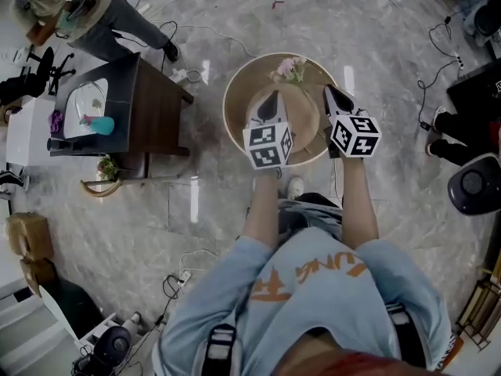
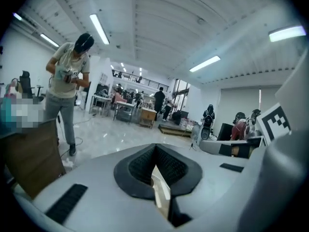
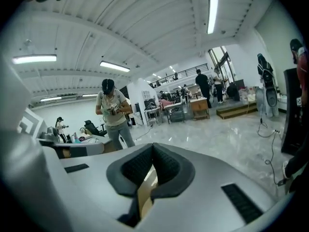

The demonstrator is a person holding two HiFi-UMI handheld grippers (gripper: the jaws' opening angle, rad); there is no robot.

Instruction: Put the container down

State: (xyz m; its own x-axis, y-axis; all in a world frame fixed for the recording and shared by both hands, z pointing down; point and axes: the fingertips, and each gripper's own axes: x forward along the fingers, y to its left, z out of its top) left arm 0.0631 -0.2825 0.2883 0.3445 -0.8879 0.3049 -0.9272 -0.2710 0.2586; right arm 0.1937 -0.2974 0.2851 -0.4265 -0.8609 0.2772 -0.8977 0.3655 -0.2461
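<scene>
Container (image 1: 235,92) held clear of floor (image 1: 235,22), its thin edge clamped tight in left gripper (image 1: 270,105) and right gripper (image 1: 337,99) alike, round body spreading ahead of and between them.

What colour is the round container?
The container is light tan, like pale wood; head view shows it best.

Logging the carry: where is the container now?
Head view, centre: container held above the floor, left gripper and right gripper clamped on it.

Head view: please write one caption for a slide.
Left gripper and right gripper grip a round container over the floor.
</scene>
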